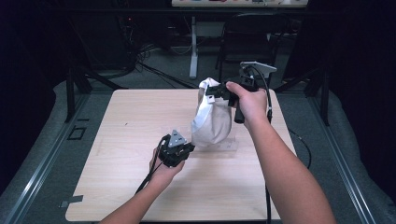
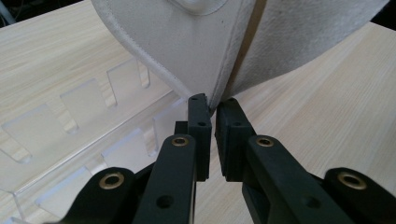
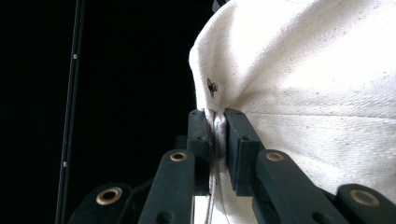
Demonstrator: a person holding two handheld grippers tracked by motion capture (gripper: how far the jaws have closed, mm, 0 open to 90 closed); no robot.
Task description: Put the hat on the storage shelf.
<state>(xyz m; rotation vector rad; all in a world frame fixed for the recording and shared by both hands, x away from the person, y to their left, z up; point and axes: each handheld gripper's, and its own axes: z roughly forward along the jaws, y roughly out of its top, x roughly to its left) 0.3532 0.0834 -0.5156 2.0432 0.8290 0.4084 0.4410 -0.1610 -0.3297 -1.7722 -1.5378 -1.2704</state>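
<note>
A cream canvas bag (image 1: 212,123) stands upright in the middle of the wooden table (image 1: 135,121). My right gripper (image 1: 210,91) comes in from the right and is shut on the bag's top edge. In the right gripper view, the cloth (image 3: 303,70) is pinched between the pads (image 3: 218,116), just below a small metal stud (image 3: 212,86). My left gripper (image 1: 190,147) is low at the bag's bottom left. In the left gripper view, it (image 2: 212,105) is shut on the lowest fold of a hemmed edge (image 2: 201,42).
A clear acrylic rack (image 1: 224,145) with slotted tabs (image 2: 70,140) lies on the table under and beside the bag. Beyond the far edge are a dark chair (image 1: 247,42), a white desk leg (image 1: 193,46) and floor cables. Bare wood stretches left and front.
</note>
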